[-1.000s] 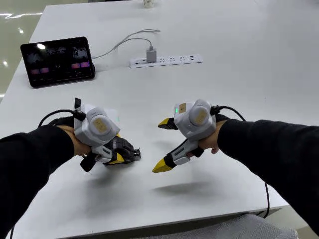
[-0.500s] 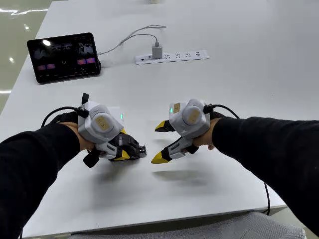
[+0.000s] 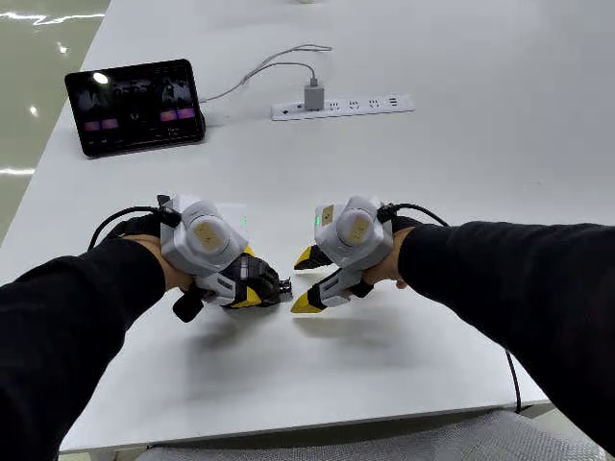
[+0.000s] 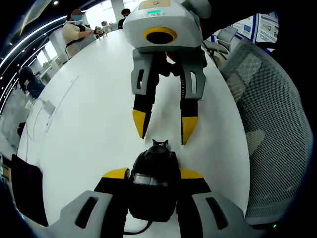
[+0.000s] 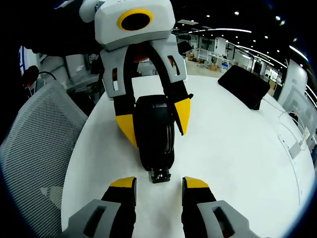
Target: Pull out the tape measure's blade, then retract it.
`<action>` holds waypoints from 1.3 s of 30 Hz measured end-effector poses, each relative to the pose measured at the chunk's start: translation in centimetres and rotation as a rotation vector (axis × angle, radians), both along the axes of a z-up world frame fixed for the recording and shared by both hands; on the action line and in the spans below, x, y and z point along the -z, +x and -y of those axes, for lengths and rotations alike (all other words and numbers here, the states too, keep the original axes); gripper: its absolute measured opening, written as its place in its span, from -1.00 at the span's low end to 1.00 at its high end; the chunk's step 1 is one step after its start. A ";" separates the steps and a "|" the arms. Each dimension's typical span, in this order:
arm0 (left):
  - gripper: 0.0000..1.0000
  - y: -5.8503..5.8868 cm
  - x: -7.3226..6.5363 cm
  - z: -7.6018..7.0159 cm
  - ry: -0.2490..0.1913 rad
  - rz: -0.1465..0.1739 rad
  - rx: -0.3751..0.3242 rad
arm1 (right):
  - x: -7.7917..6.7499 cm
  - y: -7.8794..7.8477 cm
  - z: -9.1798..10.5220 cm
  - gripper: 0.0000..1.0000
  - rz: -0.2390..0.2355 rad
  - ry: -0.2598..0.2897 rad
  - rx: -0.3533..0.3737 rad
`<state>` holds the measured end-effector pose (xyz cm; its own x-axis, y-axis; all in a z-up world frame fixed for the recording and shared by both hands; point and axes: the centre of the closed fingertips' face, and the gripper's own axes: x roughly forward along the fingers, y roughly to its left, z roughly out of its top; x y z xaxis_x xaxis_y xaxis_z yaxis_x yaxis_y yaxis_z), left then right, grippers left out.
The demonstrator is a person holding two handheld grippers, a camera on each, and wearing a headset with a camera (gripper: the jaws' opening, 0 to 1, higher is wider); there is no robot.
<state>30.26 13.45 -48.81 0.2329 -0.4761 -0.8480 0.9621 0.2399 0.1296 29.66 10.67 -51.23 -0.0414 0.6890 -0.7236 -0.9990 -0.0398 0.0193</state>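
Observation:
A black tape measure [image 3: 252, 282] rests on the white table [image 3: 461, 154], clamped in my left gripper [image 3: 258, 286]. In the left gripper view its case [image 4: 154, 184] sits between the yellow-tipped jaws, with the blade hook [image 4: 160, 145] pointing forward. My right gripper [image 3: 304, 280] faces it from the right, open, its yellow tips a short way from the hook. The right gripper view has the hook [image 5: 160, 175] just ahead of the open jaws and the case [image 5: 154, 130] held by the other gripper beyond. No blade is pulled out.
A dark tablet [image 3: 135, 105] stands at the back left of the table. A white power strip [image 3: 343, 106] with a plugged charger and cable lies behind the grippers. A mesh chair [image 4: 267, 129] stands off the table's near edge.
My right gripper has moved left toward the tape measure, closing most of the gap to the hook. The left gripper still holds the case in the same spot.

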 end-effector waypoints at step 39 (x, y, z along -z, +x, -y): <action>-0.36 0.2 0.2 -0.1 -0.033 -0.002 -0.012 | 1.2 0.2 -0.7 -0.80 0.003 -0.052 -0.075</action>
<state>30.45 13.54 -49.03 0.2371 -0.5013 -0.8322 0.9594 0.2557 0.1192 29.83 11.37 -52.42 -0.0893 0.6456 -0.7585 -0.9934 -0.1132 0.0206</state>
